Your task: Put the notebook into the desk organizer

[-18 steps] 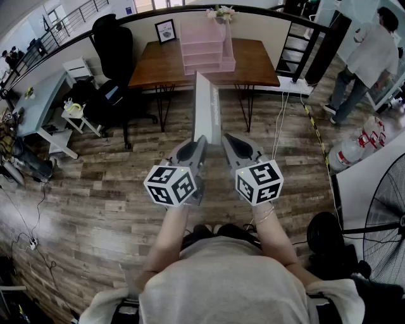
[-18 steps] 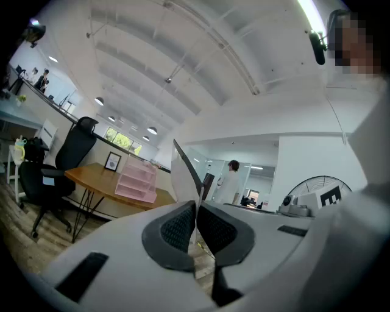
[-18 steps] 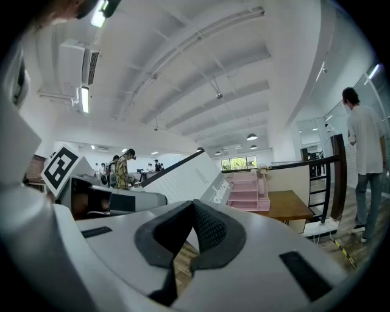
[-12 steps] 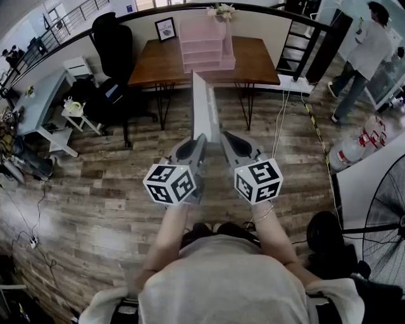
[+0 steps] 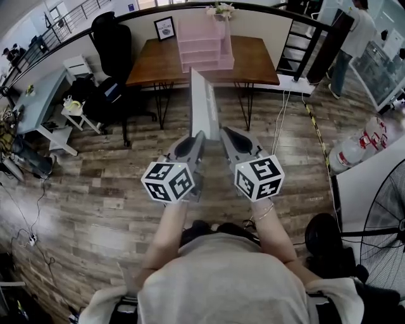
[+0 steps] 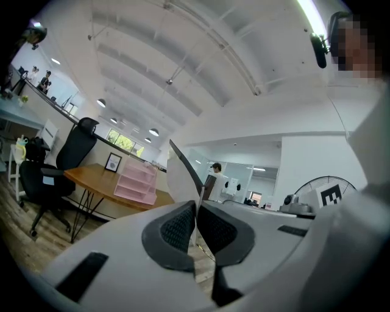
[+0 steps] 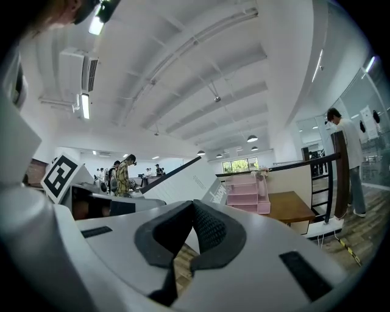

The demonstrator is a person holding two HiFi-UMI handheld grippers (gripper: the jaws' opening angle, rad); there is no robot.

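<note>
I hold a thin grey notebook (image 5: pixel 204 104) up in the air on edge, its far end towards the desk. The left gripper (image 5: pixel 199 140) is shut on its near edge from the left. From the right, the right gripper (image 5: pixel 223 134) is shut on the same edge. In the left gripper view the left gripper (image 6: pixel 197 210) pinches the notebook (image 6: pixel 181 173) between its pads. The right gripper (image 7: pixel 191 210) shows the notebook (image 7: pixel 186 183) rising from its closed pads. The pink tiered desk organizer (image 5: pixel 205 45) stands on the wooden desk (image 5: pixel 256 63) ahead.
A black office chair (image 5: pixel 115 47) stands left of the desk. A picture frame (image 5: pixel 166 29) and flowers (image 5: pixel 220 11) sit at the desk's back. A pale table (image 5: pixel 38 101) is at far left. Water bottles (image 5: pixel 357 149) and a fan (image 5: pixel 386 234) stand to the right. A person (image 5: pixel 354 35) walks at top right.
Both grippers and the notebook have shifted slightly left and forward, towards the desk. The person at top right has walked farther away.
</note>
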